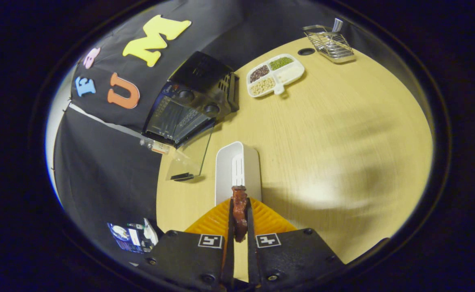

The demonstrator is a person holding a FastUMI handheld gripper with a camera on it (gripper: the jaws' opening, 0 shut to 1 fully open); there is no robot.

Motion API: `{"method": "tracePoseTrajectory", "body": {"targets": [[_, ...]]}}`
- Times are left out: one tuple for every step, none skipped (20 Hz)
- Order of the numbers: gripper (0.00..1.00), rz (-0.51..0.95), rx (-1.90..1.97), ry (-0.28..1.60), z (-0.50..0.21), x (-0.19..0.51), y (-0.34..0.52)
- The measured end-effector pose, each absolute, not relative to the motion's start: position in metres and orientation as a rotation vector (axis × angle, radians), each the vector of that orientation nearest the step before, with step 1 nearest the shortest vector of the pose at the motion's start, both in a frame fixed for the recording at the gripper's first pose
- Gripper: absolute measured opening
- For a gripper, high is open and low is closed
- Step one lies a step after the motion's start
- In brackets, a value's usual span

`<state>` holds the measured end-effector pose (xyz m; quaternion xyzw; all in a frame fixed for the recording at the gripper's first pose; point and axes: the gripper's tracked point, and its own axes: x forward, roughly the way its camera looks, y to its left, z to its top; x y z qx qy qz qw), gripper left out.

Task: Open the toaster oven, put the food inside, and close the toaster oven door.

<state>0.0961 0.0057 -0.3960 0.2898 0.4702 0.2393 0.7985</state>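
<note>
Gripper (239, 221) clamps the food (239, 211); your open oven (180, 117) lies ahead-left, beyond the tray (225, 170).

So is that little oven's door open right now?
Open. The toaster oven has its glass door swung down onto the table, the rack inside showing. The gripper is shut on the food.

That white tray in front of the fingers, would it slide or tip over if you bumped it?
The white tray probably slides rather than tips: it sits low and long on the smooth table. It looks empty, so likely light. The gripper is shut on the reddish food.
</note>
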Motion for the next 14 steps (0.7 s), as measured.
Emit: {"method": "tracePoseTrajectory", "body": {"targets": [[0.17,0.528,0.624,0.995,-0.388,0.096,0.007],[0.17,0.541,0.631,0.984,-0.379,0.095,0.007],[0.16,0.55,0.633,0.968,-0.37,0.096,0.007],[0.17,0.552,0.634,0.951,-0.361,0.097,0.005],[0.17,0.55,0.641,0.934,-0.351,0.098,0.003],[0.17,0.548,0.653,0.918,-0.34,0.099,0.003],[0.16,0.544,0.667,0.899,-0.33,0.101,0.003],[0.16,0.537,0.685,0.878,-0.318,0.102,0.003],[0.17,0.53,0.7,0.862,-0.31,0.104,0.006],[0.16,0.526,0.724,0.841,-0.303,0.106,0.012],[0.16,0.529,0.745,0.833,-0.297,0.105,0.019],[0.16,0.533,0.775,0.817,-0.29,0.105,0.029],[0.17,0.535,0.799,0.807,-0.286,0.106,0.036],[0.16,0.523,0.832,0.792,-0.282,0.108,0.047]]}}
